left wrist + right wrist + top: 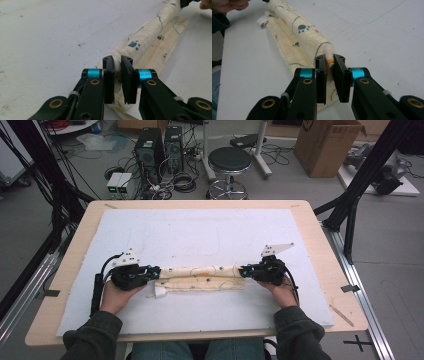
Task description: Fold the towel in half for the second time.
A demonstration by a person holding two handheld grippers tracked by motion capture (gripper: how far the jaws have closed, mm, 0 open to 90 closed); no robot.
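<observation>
A cream cloth printed with blue paw marks lies rolled into a long strip across the near middle of the white mat. My left gripper is shut on the cloth's left end; in the left gripper view the fabric is pinched between the pads of that gripper. At the other end my right gripper is shut on the roll, with a yellow-edged fold caught between the jaws and the cloth running away from it. A white tag sticks out near the left end.
The mat covers a wooden table. On the floor beyond its far edge stand a black stool, two computer towers with cables, and a cardboard box. Black frame posts rise at the right.
</observation>
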